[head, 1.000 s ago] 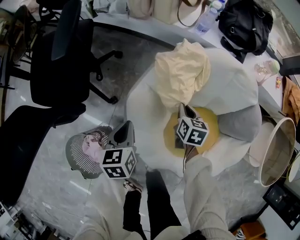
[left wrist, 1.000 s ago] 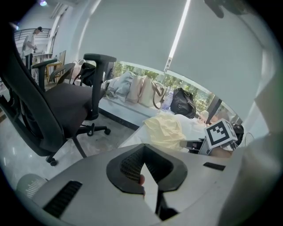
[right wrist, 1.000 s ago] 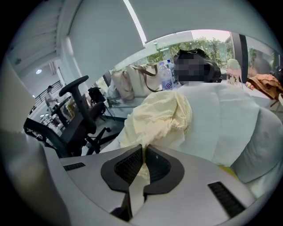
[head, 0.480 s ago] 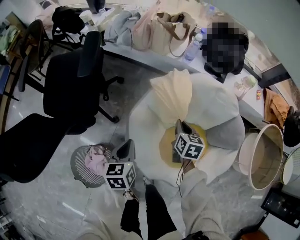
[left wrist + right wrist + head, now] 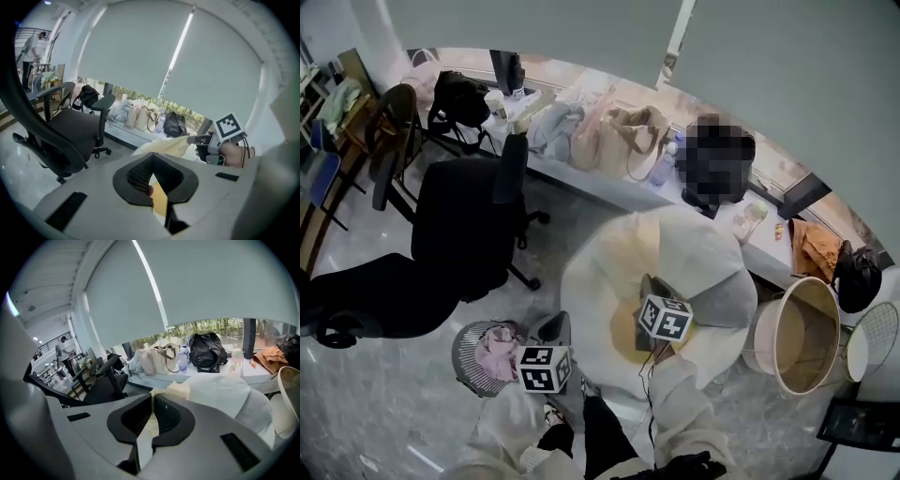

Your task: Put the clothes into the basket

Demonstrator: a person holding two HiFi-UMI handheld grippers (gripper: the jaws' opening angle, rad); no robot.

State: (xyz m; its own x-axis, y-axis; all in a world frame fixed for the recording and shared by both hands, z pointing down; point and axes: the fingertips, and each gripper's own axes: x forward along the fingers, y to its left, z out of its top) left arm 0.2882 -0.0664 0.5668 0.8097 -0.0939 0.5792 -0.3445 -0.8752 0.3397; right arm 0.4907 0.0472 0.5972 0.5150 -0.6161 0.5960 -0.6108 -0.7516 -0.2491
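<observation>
Head view: right hand-held gripper (image 5: 649,283) is over the white beanbag (image 5: 698,248), with the cream cloth (image 5: 619,253) at its tips and spreading away from them to the left, above the beanbag. A yellow pad (image 5: 623,344) lies on the beanbag just under this gripper. Left hand-held gripper (image 5: 555,323) is off the beanbag's left edge, apart from the cloth. The grey basket (image 5: 464,342) stands on the floor just left of it and holds pink clothes (image 5: 495,349). The cloth is outside the basket, well to its right. Left gripper view: jaws drawn together at the tips. A yellow patch (image 5: 160,199) shows in the slit behind them; cannot tell whether it is gripped or lies beyond. The cloth runs past the tips towards the right hand-held gripper, which pinches its far end. Right gripper view: jaws closed narrow on the cloth, which bunches out just past the tips, with the beanbag behind and the bench (image 5: 243,372) with bags beyond that.
</observation>
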